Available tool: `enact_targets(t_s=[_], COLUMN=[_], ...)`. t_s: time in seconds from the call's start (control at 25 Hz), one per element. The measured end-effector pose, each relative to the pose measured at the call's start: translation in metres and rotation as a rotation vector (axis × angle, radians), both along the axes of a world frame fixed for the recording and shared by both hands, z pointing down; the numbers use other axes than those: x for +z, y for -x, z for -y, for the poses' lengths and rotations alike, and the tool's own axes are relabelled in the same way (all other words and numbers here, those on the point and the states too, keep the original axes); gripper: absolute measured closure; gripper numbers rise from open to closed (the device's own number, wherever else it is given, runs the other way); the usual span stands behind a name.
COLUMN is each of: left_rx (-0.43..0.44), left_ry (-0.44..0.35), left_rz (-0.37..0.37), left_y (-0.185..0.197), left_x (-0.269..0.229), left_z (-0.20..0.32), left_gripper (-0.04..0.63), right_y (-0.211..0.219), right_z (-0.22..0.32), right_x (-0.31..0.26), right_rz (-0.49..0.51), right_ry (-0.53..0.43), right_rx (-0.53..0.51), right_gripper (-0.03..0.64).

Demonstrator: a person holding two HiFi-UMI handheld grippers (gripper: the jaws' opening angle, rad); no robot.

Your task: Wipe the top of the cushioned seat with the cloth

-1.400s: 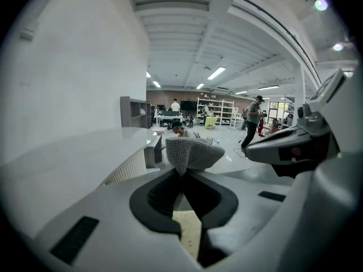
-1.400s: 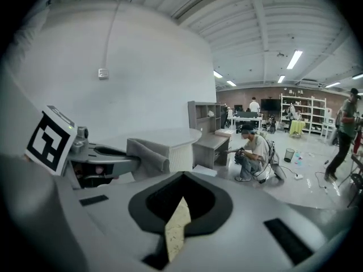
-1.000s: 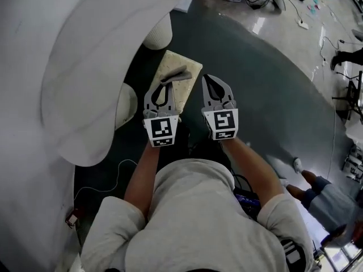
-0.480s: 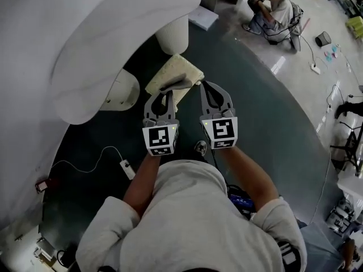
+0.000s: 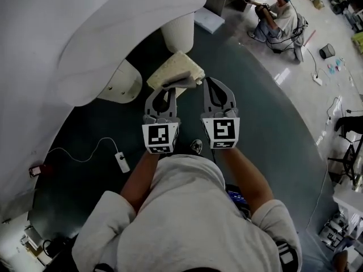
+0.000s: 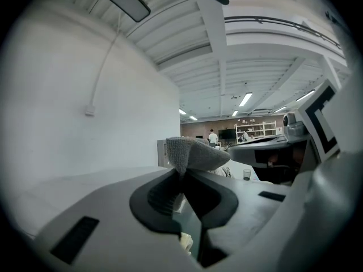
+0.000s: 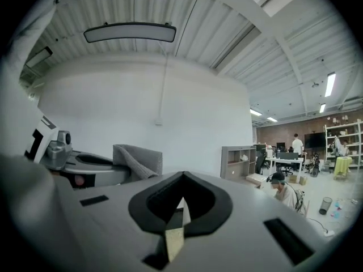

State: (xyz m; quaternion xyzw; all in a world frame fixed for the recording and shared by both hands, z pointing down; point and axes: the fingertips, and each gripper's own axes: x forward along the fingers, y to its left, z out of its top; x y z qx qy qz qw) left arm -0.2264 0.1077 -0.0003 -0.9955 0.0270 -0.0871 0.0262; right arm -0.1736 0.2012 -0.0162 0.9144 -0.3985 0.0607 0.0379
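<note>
There's the cushioned seat point(image 5: 177, 68), just above centre in the head view, tucked under the big white curved shell point(image 5: 85, 33). The grey cloth point(image 5: 181, 83) shows across its near edge but is up in the air, pinched in the left gripper point(image 5: 169, 89), so nothing is wiping right now. The right gripper point(image 5: 209, 81) rides alongside, jaws pressed together on nothing, and I can't judge whether the top is already wiped.
</note>
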Motion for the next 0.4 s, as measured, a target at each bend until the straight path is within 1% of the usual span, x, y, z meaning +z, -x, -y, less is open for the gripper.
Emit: enact_targets(t_s=[0.16,0.4], left_rx=[0.017,0.048], left_ry=[-0.007,-0.024], left_rz=[-0.012,-0.022], left_y=[0.007,0.009], left_x=[-0.005,-0.014], left_z=[-0.010,-0.029], left_gripper=[0.563,0.563], right_y=[0.010,0.011], right_z=[-0.002,-0.014], right_x=[-0.004,-0.009], right_rz=[-0.005,-0.004], right_ry=[-0.004,-0.012], right_rx=[-0.011,0.000], right_gripper=[0.607,0.609])
